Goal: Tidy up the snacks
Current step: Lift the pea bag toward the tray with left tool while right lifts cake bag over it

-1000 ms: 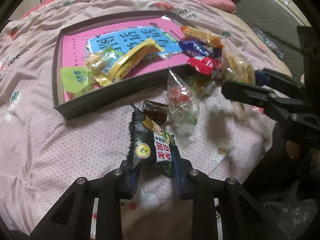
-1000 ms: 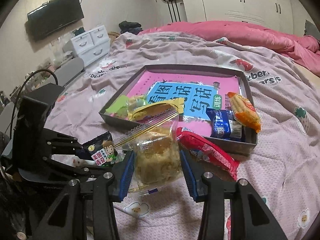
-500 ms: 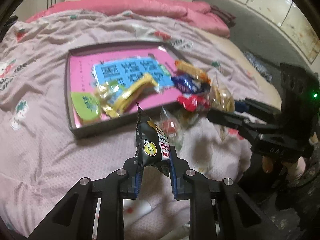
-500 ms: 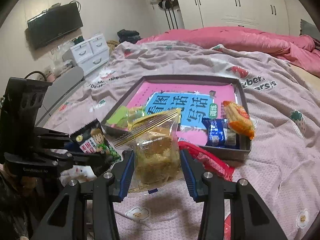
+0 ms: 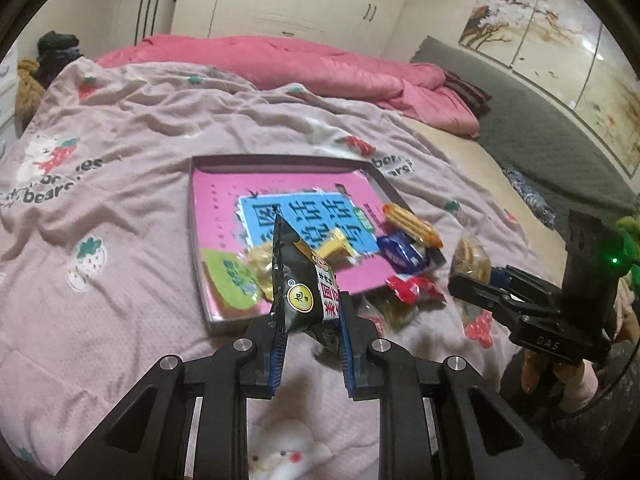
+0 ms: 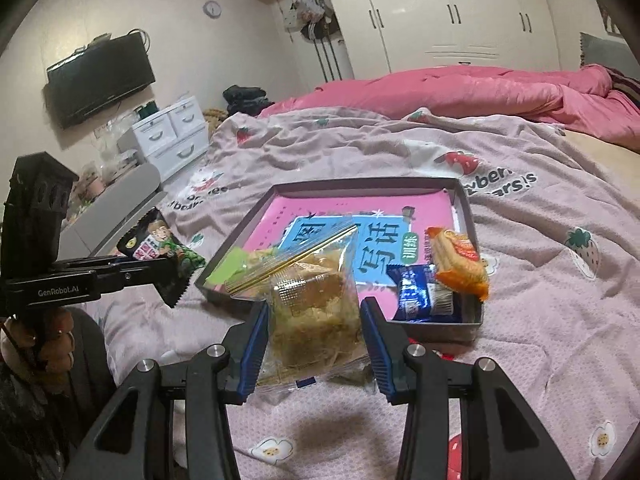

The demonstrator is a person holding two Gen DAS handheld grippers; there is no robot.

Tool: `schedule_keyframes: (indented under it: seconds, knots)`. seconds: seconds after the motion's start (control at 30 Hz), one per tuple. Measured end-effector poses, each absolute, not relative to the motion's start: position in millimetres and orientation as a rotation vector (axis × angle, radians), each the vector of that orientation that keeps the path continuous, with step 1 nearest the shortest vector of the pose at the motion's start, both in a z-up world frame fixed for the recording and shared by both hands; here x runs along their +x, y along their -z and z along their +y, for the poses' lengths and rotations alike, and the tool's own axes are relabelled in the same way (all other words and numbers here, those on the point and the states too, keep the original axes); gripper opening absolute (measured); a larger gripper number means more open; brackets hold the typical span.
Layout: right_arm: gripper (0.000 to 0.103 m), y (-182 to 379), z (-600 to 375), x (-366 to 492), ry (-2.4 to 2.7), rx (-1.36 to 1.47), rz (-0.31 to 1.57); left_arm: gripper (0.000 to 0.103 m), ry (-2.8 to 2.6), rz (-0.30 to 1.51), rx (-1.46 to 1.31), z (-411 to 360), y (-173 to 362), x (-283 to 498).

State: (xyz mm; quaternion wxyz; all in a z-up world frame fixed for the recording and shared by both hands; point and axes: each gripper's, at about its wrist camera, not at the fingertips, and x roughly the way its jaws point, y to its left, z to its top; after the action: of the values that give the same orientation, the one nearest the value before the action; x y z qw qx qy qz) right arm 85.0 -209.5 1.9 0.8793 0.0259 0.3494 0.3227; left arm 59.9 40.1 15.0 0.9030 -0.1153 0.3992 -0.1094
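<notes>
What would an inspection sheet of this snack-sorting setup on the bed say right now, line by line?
Surface: pink strawberry-print bedspread, rumpled.
Job's things: shallow grey tray lined with a pink and blue sheet; orange wafer pack and blue packet lie at its near right corner, yellow packets at its near left. Red packet lies on the bedspread just outside the tray.
Clutter: pink duvet heaped at the far side of the bed.
Grippers: left gripper shut on black snack packet, held in the air; right gripper shut on clear cake packet.
Cables: nothing seen on the bed.
Surroundings: white wardrobes, wall television, white drawer unit.
</notes>
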Motion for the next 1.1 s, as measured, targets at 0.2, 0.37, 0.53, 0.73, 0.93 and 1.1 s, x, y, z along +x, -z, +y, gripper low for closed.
schedule_keyframes:
  seconds: [0.2,0.37,0.53,0.73,0.93,1.1]
  knots:
    - [0.046,-4,-213,89,-0.653,0.071,0.711,0.023,0.179,0.78,-0.244,52,-20,67]
    - [0.046,-5,-215,93,-0.643,0.08,0.702,0.023,0.152,0.757,-0.258,60,-22,72]
    - [0.046,-7,-216,98,-0.631,0.082,0.69,0.023,0.137,0.752,-0.251,60,-18,79]
    - [0.046,-9,-217,105,-0.62,0.095,0.68,0.023,0.141,0.751,-0.227,54,-13,90]
    - [0.046,-8,-217,112,-0.625,0.1,0.68,0.023,0.162,0.757,-0.2,47,-4,99]
    - [0.046,-8,-214,114,-0.627,0.095,0.68,0.023,0.192,0.759,-0.186,37,2,105]
